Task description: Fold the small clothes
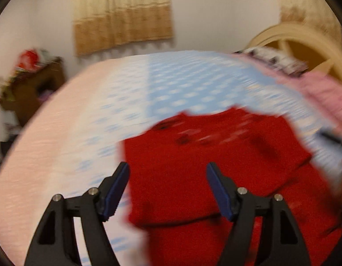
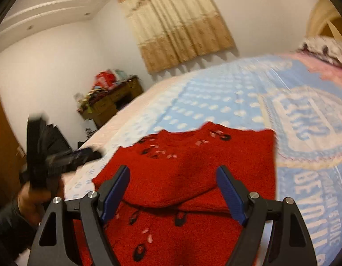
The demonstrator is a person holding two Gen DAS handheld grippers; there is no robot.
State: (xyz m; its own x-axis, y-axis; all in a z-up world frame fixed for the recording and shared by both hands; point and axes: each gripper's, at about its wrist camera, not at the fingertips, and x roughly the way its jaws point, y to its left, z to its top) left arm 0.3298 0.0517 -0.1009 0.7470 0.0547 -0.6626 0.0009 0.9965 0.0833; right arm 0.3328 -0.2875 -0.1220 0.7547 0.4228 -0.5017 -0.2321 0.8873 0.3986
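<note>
The red garment [image 2: 188, 173] lies partly folded on the bed [image 2: 226, 102], its fold edge running across directly ahead of the right gripper [image 2: 173, 190]. Both that and the left gripper [image 1: 168, 188] have jaws wide apart, holding nothing, above the cloth.

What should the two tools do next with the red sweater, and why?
Probably lower the left tool onto the near edge of the red sweater and pinch it. Both it and the right tool stand open and empty above the sweater, which lies only partly folded on the blue bedspread.
</note>
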